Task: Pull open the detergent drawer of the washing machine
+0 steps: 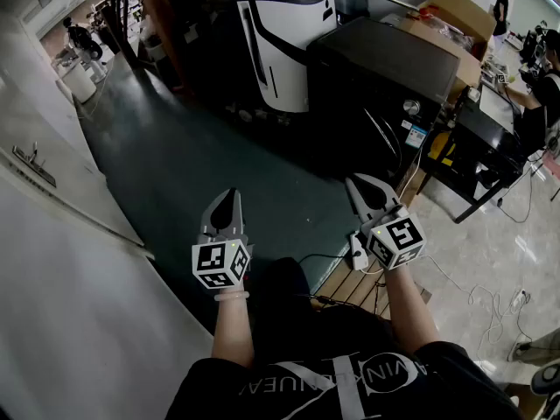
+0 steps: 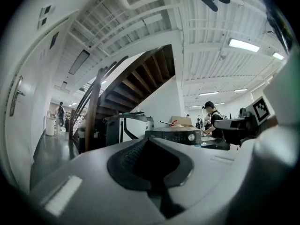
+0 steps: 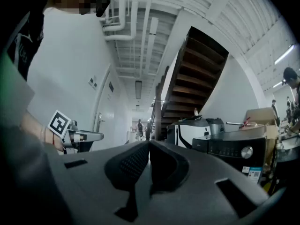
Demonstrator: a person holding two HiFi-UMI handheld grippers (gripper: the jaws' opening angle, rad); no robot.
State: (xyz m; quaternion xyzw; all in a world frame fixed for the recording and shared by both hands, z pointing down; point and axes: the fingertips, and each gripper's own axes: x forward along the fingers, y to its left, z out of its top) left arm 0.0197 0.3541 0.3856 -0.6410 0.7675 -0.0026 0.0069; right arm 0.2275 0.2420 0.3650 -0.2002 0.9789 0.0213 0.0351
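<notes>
The left gripper (image 1: 229,201) has its jaws pressed together on nothing, and the right gripper (image 1: 360,189) is likewise closed and empty. Both hang level above the dark green floor (image 1: 175,164). The black boxy washing machine (image 1: 385,77) stands at the floor's far right edge, well apart from both. Its detergent drawer cannot be made out on the dark front. A brown cardboard box (image 1: 455,11) sits behind it, its contents unclear.

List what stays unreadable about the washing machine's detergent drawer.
- Head view: the washing machine front is too dark and small to show a drawer.
- Left gripper view: the left claw covers everything below its control panel.
- Right gripper view: its sticker print is too small to read.
</notes>
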